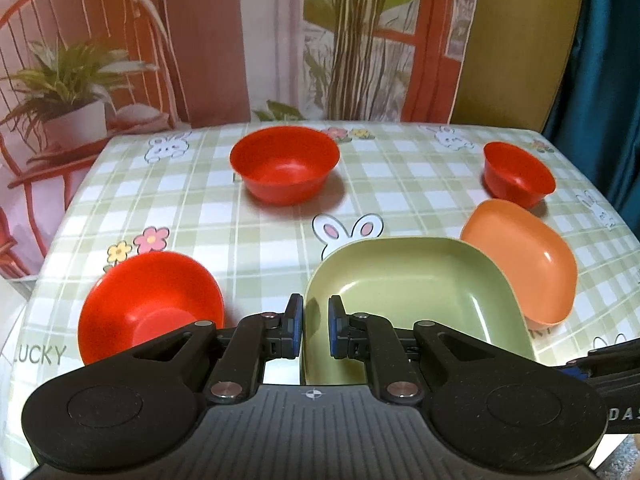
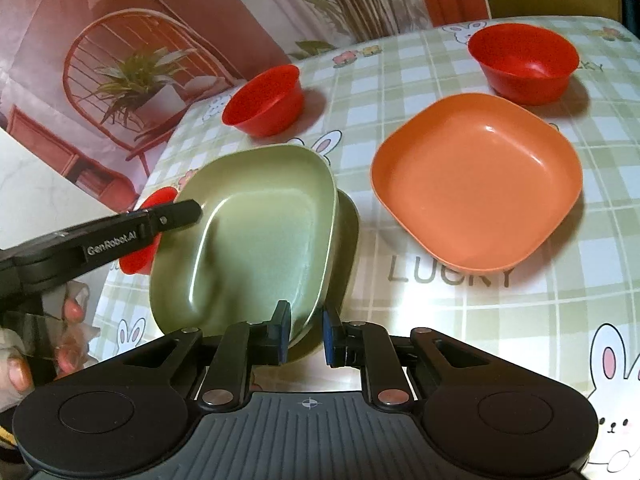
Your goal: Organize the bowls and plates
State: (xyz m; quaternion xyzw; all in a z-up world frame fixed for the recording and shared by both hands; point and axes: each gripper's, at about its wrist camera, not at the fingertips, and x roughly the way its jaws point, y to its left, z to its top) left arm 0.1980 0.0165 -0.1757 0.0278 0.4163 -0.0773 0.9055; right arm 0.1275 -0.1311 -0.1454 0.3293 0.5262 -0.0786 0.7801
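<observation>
A green square plate [image 1: 416, 300] is held tilted above the table. My left gripper [image 1: 316, 328] straddles its left rim, jaws narrow around it. My right gripper [image 2: 306, 330] straddles the plate's [image 2: 256, 232] near rim, and the left gripper [image 2: 176, 214] shows at its far side. An orange square plate [image 2: 476, 180] lies on the table to the right; it also shows in the left wrist view [image 1: 524, 256]. Three red bowls stand around: near left [image 1: 148, 304], far middle [image 1: 284, 168], far right [image 1: 516, 172].
The table [image 1: 400, 200] has a green checked cloth with rabbits and flowers. A printed backdrop with a chair and plants [image 1: 160, 40] hangs behind it. The table's left edge [image 1: 48, 256] and near right edge [image 1: 624, 448] drop off. A dark curtain [image 1: 600, 60] hangs at right.
</observation>
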